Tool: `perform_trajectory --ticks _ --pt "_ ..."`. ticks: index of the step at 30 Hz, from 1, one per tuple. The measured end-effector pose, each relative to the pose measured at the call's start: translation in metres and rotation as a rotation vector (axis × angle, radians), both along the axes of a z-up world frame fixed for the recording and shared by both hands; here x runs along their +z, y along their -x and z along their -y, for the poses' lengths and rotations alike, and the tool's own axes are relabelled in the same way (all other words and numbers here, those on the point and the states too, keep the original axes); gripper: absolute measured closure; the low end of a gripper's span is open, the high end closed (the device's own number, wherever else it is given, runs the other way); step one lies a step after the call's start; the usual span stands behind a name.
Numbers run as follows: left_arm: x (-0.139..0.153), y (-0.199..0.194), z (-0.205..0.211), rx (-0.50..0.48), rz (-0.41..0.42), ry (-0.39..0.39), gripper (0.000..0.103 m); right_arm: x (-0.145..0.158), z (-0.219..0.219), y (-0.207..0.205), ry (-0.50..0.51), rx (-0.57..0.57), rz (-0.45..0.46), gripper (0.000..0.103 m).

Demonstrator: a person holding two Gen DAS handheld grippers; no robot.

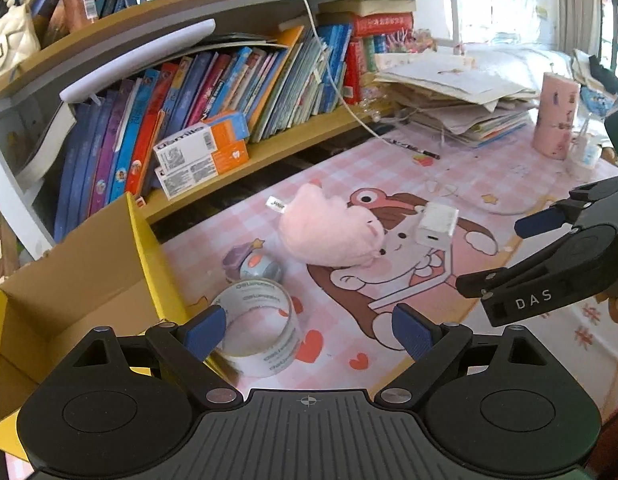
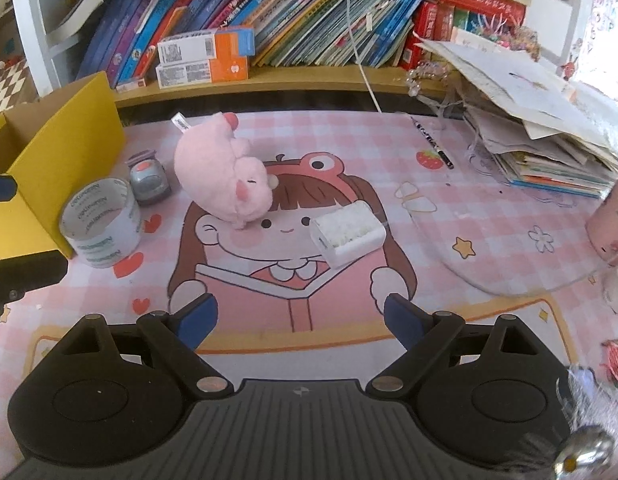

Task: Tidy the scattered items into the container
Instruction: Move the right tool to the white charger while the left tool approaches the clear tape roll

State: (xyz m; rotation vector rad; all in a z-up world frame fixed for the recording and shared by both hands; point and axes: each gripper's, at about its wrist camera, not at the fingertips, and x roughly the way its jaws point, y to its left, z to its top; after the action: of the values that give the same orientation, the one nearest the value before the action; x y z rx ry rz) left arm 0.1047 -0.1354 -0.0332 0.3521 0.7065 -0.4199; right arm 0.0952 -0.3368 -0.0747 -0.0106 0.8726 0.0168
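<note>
A yellow cardboard box (image 1: 69, 280) (image 2: 61, 148) stands open at the left of the pink desk mat. Beside it stand a clear tape roll (image 1: 261, 320) (image 2: 103, 222) and a small grey stamp toy (image 1: 255, 268) (image 2: 149, 180). A pink plush pig (image 1: 329, 232) (image 2: 223, 176) and a white charger block (image 1: 435, 226) (image 2: 347, 232) lie mid-mat. My left gripper (image 1: 309, 334) is open and empty, just in front of the tape roll. My right gripper (image 2: 299, 322) is open and empty, short of the charger; it also shows in the left wrist view (image 1: 505, 256).
A bookshelf (image 2: 269, 76) full of books runs along the back, with a white cable (image 2: 359, 52) hanging down. A paper pile (image 2: 541, 128) sits back right, a pen (image 2: 433, 144) beside it. A pink cylinder (image 1: 555, 116) stands at the right.
</note>
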Motion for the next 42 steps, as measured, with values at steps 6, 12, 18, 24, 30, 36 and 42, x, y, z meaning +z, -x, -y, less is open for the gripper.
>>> perform_trajectory --ticks 6,12,18,24,30,36,42 --pt "-0.01 -0.017 0.011 -0.011 -0.004 -0.051 0.011 -0.008 0.012 -0.022 -0.009 -0.006 -0.017 0.015" --pt "-0.019 -0.032 0.016 -0.026 -0.019 -0.08 0.012 -0.016 0.02 -0.038 -0.007 -0.024 -0.031 0.015" --pt "-0.03 -0.042 0.021 -0.034 -0.047 -0.096 0.025 -0.02 0.027 -0.051 0.008 -0.028 -0.03 0.016" --pt "-0.042 -0.051 0.024 -0.023 -0.069 -0.126 0.037 -0.024 0.032 -0.064 0.012 -0.036 -0.031 0.02" --pt "-0.052 -0.058 0.023 -0.01 -0.092 -0.151 0.038 -0.029 0.036 -0.072 0.015 -0.033 -0.039 0.024" --pt "-0.06 -0.062 0.021 -0.004 -0.118 -0.163 0.039 -0.033 0.038 -0.08 0.016 -0.028 -0.045 0.027" --pt "-0.067 -0.066 0.02 0.007 -0.138 -0.169 0.043 -0.037 0.039 -0.088 0.023 -0.023 -0.047 0.027"
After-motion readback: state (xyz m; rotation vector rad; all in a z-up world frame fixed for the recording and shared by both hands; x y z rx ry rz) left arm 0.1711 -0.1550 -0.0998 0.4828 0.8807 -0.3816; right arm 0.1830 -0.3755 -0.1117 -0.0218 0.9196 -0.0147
